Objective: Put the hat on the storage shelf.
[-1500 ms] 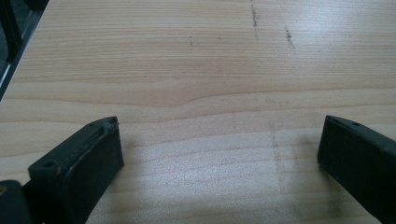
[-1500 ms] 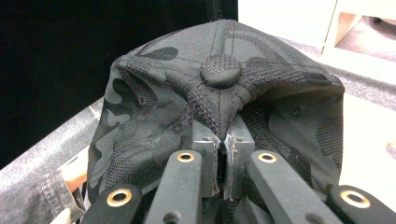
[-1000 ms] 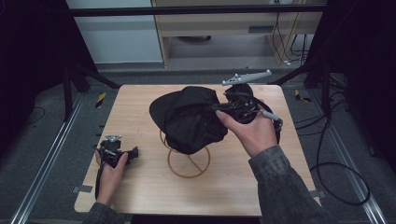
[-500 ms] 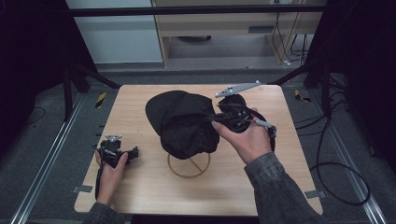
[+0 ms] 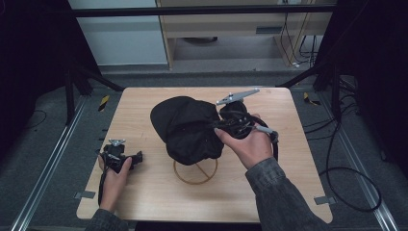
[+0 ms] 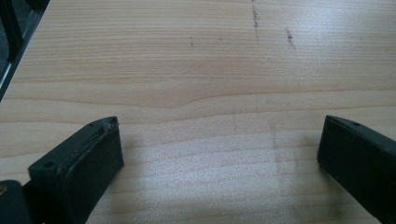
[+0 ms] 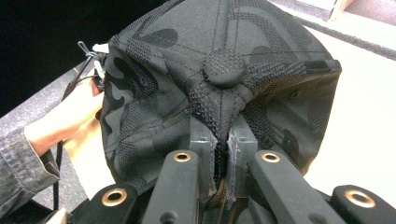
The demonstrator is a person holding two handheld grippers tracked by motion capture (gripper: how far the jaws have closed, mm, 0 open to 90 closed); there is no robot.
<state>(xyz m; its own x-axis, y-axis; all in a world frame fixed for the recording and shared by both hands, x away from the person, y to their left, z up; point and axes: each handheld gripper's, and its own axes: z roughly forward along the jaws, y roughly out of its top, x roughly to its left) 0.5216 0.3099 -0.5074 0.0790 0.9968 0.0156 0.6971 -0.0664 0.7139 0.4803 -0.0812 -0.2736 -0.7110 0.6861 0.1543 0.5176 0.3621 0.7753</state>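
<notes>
The left gripper (image 5: 137, 157) is held low at the table's left edge, jaws spread wide apart. The right gripper (image 7: 219, 140) is raised mid-table, jaws pinched tight on fabric.

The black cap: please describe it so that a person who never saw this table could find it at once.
Look at the light wooden table and find its middle, just above the thin wooden ring stand. There the black cap hangs in the air, its fabric pinched by the right gripper. It is the one soft thing there, dark camouflage cloth with a round button on its crown.
</notes>
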